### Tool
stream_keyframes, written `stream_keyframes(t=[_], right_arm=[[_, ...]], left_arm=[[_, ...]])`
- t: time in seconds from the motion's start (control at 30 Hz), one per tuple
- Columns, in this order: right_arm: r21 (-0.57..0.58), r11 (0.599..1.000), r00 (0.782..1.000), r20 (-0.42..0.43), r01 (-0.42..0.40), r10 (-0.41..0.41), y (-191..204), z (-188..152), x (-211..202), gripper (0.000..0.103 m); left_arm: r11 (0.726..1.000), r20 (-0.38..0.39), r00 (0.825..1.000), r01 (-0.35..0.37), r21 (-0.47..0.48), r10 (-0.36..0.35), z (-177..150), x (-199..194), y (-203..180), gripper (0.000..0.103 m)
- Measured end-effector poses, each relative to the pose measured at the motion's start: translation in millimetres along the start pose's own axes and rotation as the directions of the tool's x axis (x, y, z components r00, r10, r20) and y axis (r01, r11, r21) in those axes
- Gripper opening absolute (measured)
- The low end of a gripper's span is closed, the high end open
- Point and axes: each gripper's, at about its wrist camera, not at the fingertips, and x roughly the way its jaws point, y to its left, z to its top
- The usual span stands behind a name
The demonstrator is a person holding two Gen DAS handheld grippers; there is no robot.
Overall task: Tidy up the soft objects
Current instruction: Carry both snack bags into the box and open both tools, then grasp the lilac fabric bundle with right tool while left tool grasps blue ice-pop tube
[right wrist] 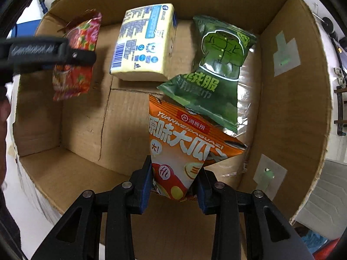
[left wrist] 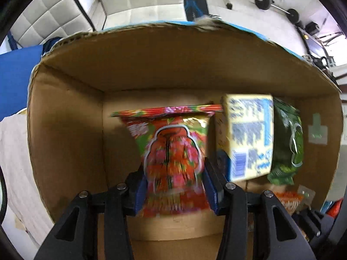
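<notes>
Box floor (right wrist: 86, 125) lies open at left; yellow pack (right wrist: 143, 43) and green packet (right wrist: 216, 69) crowd the far right.

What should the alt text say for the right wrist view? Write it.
The right gripper holds an orange snack bag over an open cardboard box. Inside lie a green packet and yellow tissue pack; the left gripper holds a red floral bag.

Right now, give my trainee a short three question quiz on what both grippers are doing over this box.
1. True or false: the left gripper holds the red floral packet.
2. Which packet does the right gripper grip? A green, B orange, C yellow
3. Fill in: the yellow pack lies inside the cardboard ____.

Key: 1 true; 2 B, the orange packet; 3 box. The green packet lies beside the yellow pack.
</notes>
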Motion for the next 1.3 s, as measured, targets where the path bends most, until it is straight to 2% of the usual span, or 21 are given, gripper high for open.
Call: stream_keyframes(t=[0.13, 0.2, 0.33, 0.4, 0.5, 0.57, 0.67, 0.73, 0.87, 1.07, 1.17, 1.3], right_arm=[[0.005, 1.000, 1.000, 0.015, 0.008, -0.008, 3.8, 3.8, -2.7, 0.047], [0.015, 1.000, 1.000, 0.024, -0.001, 0.001, 4.5, 4.5, -7.6, 0.057], [0.030, 1.000, 0.999, 0.049, -0.006, 0.005, 6.6, 2.4, -21.7, 0.068], [0.042, 0.999, 0.998, 0.060, 0.004, -0.007, 6.0, -1.4, -27.7, 0.082], [0.066, 0.997, 0.996, 0.089, 0.026, -0.032, 5.7, -11.7, -39.7, 0.096], [0.092, 0.995, 0.992, 0.114, 0.037, -0.048, 3.2, -18.2, -49.3, 0.103], [0.106, 0.991, 0.982, 0.157, 0.087, -0.103, 3.5, -27.8, -65.1, 0.103], [0.114, 0.989, 0.977, 0.180, 0.097, -0.116, 4.4, -36.4, -76.0, 0.103], [0.116, 0.988, 0.966, 0.230, 0.098, -0.122, 11.1, -51.8, -100.0, 0.103], [0.093, 0.990, 0.943, 0.307, 0.105, -0.129, 25.4, -77.0, -140.1, 0.103], [0.082, 0.994, 0.933, 0.347, 0.074, -0.098, 26.9, -90.8, -155.0, 0.103], [0.117, 0.993, 0.938, 0.346, -0.015, -0.027, 3.7, -118.4, -154.9, 0.103]], left_arm=[[0.999, -0.018, 0.999, 0.036, -0.038, -0.037, 0.8, -6.4, 6.2, 0.044], [0.999, -0.006, 1.000, 0.028, -0.041, -0.029, -3.0, -14.4, 7.4, 0.047], [0.999, 0.041, 0.999, 0.010, -0.037, -0.009, -23.8, -38.0, 8.9, 0.054], [0.999, 0.067, 0.998, 0.000, -0.034, 0.002, -36.6, -48.3, 9.8, 0.058], [0.999, 0.109, 0.994, -0.010, -0.039, 0.014, -61.9, -66.2, 9.9, 0.070], [0.999, 0.138, 0.990, -0.023, -0.045, 0.029, -81.4, -75.6, 7.8, 0.084], [0.998, 0.184, 0.981, -0.052, -0.045, 0.060, -109.7, -87.9, 2.4, 0.090], [0.996, 0.199, 0.977, -0.067, -0.051, 0.075, -114.3, -92.3, 1.2, 0.097], [0.996, 0.241, 0.968, -0.059, -0.064, 0.073, -138.2, -105.4, -2.8, 0.098], [0.994, 0.324, 0.941, -0.079, -0.076, 0.100, -168.3, -137.8, -15.4, 0.098], [0.992, 0.366, 0.923, -0.089, -0.093, 0.117, -184.9, -155.2, -20.0, 0.098], [0.987, 0.399, 0.904, -0.122, -0.102, 0.153, -207.1, -159.8, -29.3, 0.098]])
